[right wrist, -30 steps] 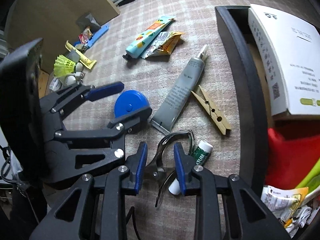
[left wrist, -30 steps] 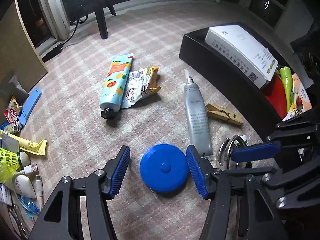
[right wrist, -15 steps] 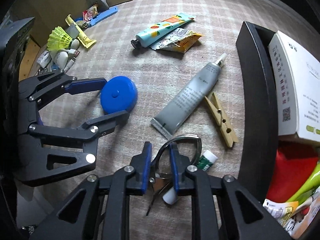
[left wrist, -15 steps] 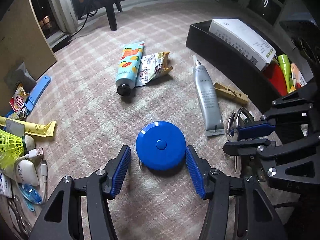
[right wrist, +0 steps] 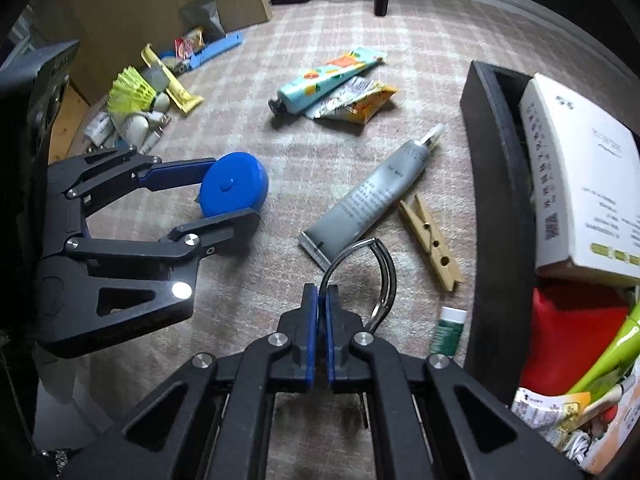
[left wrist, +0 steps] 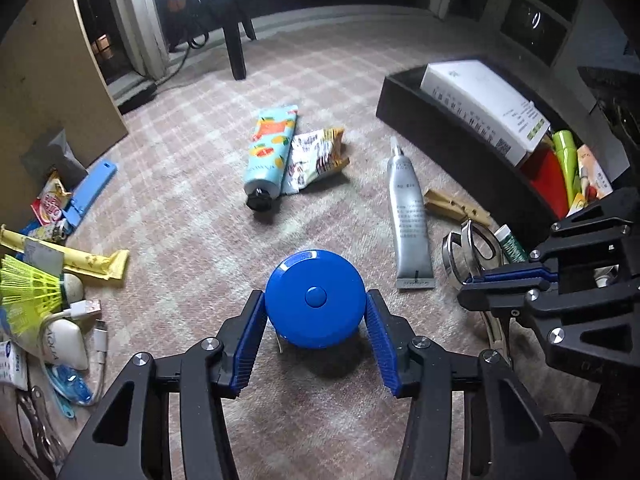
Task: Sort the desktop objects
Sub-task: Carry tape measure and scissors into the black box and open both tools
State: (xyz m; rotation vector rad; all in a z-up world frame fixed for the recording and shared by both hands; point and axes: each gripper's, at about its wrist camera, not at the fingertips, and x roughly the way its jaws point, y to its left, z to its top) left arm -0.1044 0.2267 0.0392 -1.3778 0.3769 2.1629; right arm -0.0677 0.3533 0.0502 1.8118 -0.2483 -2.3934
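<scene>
Jaws of the left gripper (left wrist: 316,332) are pressing on both sides of the round blue tape measure (left wrist: 315,298), holding it. Jaws of the right gripper (right wrist: 322,320) are squeezing almost shut on the metal eyelash curler (right wrist: 366,268).

Everything is lying on a soft cloth with pink and white checks (left wrist: 320,80). A dark chair leg (left wrist: 236,50) is standing at the far side. A brown board (left wrist: 48,80) is leaning at the far left.

The tape measure is sitting flat near the middle, looking shiny, with a small button on top. To its right a grey tube (left wrist: 410,220) is lying beside a wooden peg (left wrist: 456,208). Farther away a fruit tube (left wrist: 268,160) is resting against a snack packet (left wrist: 316,158). On the right a black bin (left wrist: 440,136) is holding a white box (left wrist: 484,108).
</scene>
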